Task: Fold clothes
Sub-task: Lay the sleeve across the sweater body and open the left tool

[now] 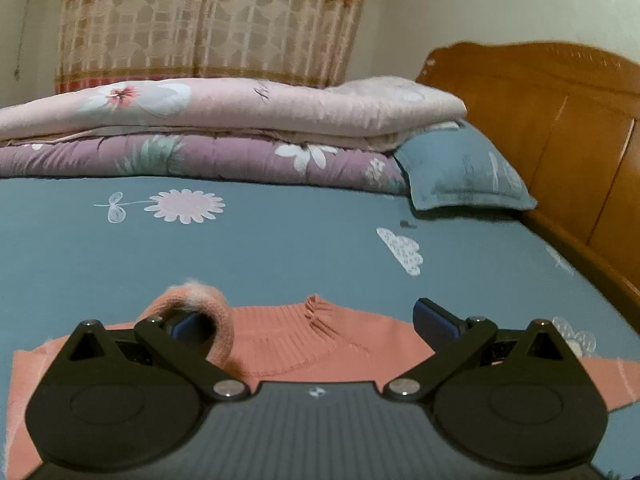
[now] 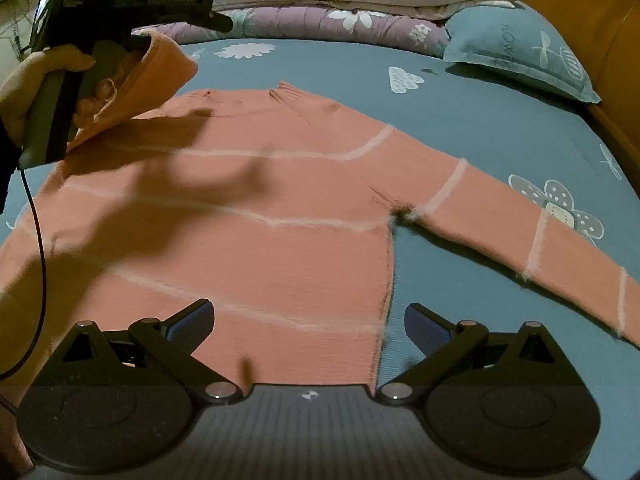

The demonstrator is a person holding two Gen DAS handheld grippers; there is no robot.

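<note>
1. Directly ahead of your right gripper (image 2: pixel 308 326) lies the sweater (image 2: pixel 248 216), spread flat on the bed sheet (image 2: pixel 460 128) with its neck toward the headboard (image 1: pixel 560 128). The jaws stand wide and empty, straddling the side seam near the hem.
2. Your left gripper (image 1: pixel 308 320) also has its jaws spread wide. The sleeve cuff (image 1: pixel 200 312) is looped over one fingertip only; it is draped there, not clamped. The right wrist view shows that sleeve lifted clear of the body panel beside your hand (image 2: pixel 36 92).
3. Expect the knit to be light, soft and limp. It will sag and stretch under its own weight, and the ribbing should resist slipping.
4. Grip at reinforced points: cuff, shoulder seam, hem corner or neck rib. Avoid pinching mid-panel, which would likely pull a single layer into a peak.
5. Count: one sweater, two sleeves (one raised, one lying outstretched (image 2: pixel 540 236) on the sheet).
6. Beyond it: two folded quilts, pink quilt (image 1: pixel 240 108) on purple quilt (image 1: pixel 200 156), one pillow (image 1: pixel 460 168), one curtain (image 1: pixel 208 20).
</note>
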